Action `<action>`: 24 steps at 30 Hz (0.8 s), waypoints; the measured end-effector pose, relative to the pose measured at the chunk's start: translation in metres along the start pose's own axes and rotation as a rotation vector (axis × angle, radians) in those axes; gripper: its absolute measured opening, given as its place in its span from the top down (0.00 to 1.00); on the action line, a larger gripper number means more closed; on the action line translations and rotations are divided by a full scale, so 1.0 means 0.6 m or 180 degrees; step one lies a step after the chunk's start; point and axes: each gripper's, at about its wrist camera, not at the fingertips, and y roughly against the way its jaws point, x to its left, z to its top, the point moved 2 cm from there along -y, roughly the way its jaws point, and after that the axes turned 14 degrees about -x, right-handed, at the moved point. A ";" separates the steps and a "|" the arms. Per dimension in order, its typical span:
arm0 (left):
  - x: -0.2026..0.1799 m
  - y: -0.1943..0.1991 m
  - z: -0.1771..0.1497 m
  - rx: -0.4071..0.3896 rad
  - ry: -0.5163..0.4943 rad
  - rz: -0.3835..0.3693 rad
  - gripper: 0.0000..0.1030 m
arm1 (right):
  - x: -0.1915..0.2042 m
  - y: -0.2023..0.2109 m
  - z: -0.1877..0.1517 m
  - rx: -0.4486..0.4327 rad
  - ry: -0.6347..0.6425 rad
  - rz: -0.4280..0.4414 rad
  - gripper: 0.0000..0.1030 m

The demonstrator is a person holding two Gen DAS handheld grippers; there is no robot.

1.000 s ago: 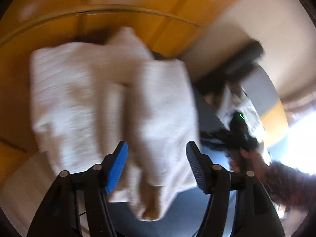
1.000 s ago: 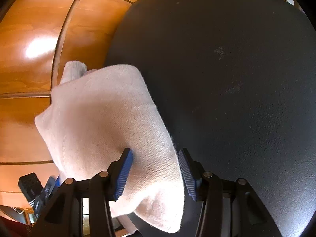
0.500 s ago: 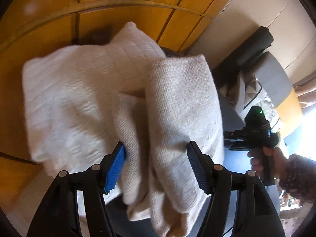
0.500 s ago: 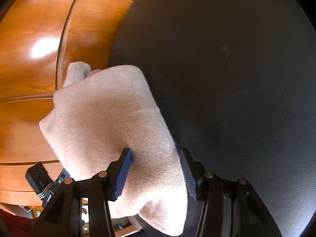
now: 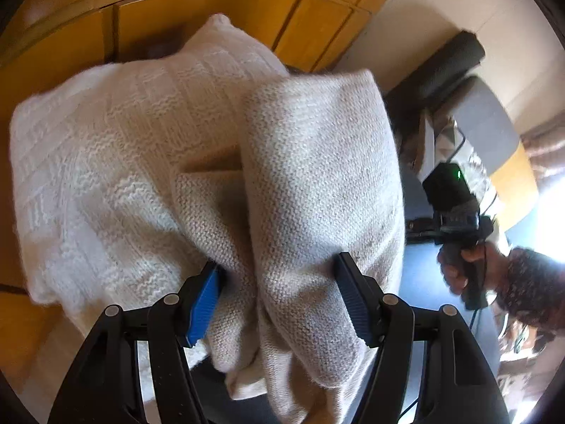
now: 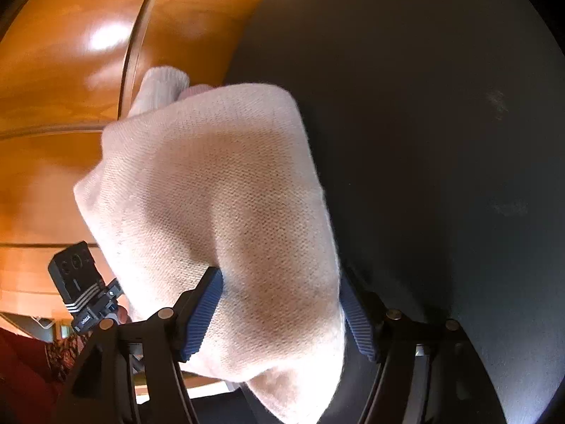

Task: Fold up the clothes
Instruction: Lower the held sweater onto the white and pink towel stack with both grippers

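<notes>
A cream-white knitted garment of thick wool (image 5: 148,183) is being held up in front of a glossy orange-brown wooden panelled wall (image 5: 219,10), clear of any surface as far as the left wrist view shows. A bunched double layer of it is being gripped between the blue-padded fingers of the left gripper (image 5: 279,293), the jaws standing apart only by the thickness of the cloth pinched between them. Another thick fold of the same garment is being clamped by the right gripper (image 6: 280,312), beside a broad dark grey upholstered chair back (image 6: 441,141). In the left wrist view the hand (image 5: 462,265) holding the right gripper's handle is being shown well to the right, so the two grips are being kept apart on the cloth.

The garment is being seen already doubled: a rolled, finer-knit portion is lying over a flatter, ribbed-pattern portion, and a sleeve cuff (image 6: 160,88) is sticking out at the top in the right wrist view. At least one fold is therefore judged to be in place. A finished, flat, squared bundle is not being shown; the cloth is hanging loosely, with uneven edges drooping below the fingers. Whether the bundle is being carried toward a resting place or being gathered for a further fold cannot be settled from these views.
</notes>
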 end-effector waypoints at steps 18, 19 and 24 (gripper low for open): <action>-0.021 0.143 0.000 -0.0171 -0.0065 -0.0220 0.78 | 0.075 0.049 -0.033 -0.0454 -0.0283 -0.0147 0.69; -0.009 0.165 0.006 -0.0199 -0.0062 -0.0241 0.79 | 0.084 0.056 -0.036 -0.0469 -0.0295 -0.0114 0.69; 0.042 0.264 0.036 -0.0345 -0.0052 -0.0324 0.79 | 0.136 0.078 -0.047 -0.0499 -0.0282 0.0024 0.70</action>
